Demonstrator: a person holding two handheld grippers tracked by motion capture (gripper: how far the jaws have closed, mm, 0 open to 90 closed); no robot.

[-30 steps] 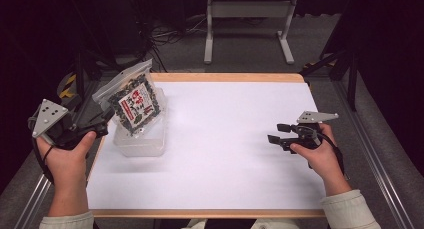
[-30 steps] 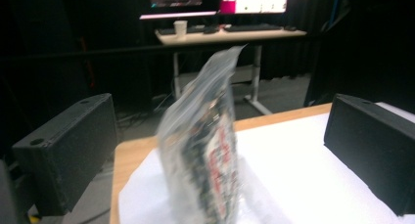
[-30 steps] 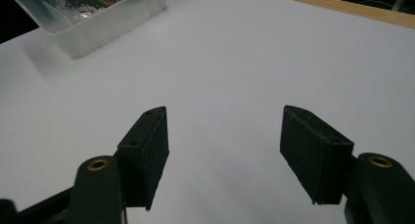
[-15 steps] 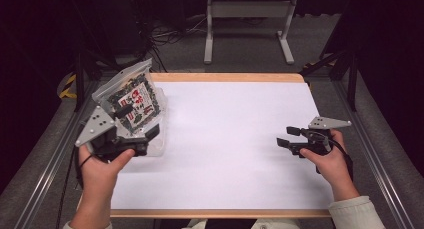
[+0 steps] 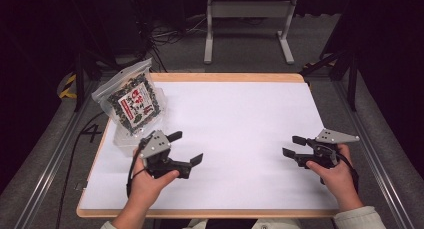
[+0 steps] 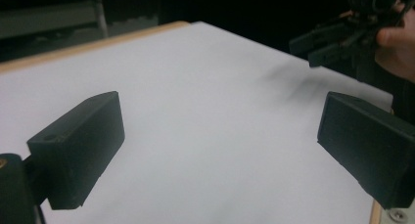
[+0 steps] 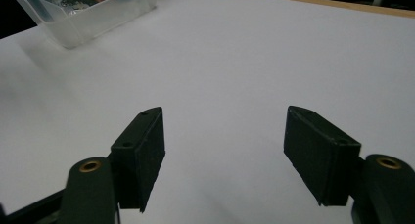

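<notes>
A glossy printed pouch [image 5: 132, 100] leans in a clear plastic tub [image 5: 125, 134] at ten o'clock on the matte white, wood-edged bench [image 5: 240, 124]; the left gripper [image 5: 186, 148] and right gripper [image 5: 291, 145] hold their jaws spread, empty.

Overhead light is brightly illuminating the bench [image 5: 240, 114]; surroundings are staying dark. The far claw [image 6: 337, 40] is appearing motion-blurred, casting soft shadows.

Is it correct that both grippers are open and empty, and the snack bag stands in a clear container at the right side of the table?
Not quite. The snack bag stands in the clear container at the left side of the table, as the high view shows. The rest holds: the left gripper and the right gripper are both open and empty.
</notes>
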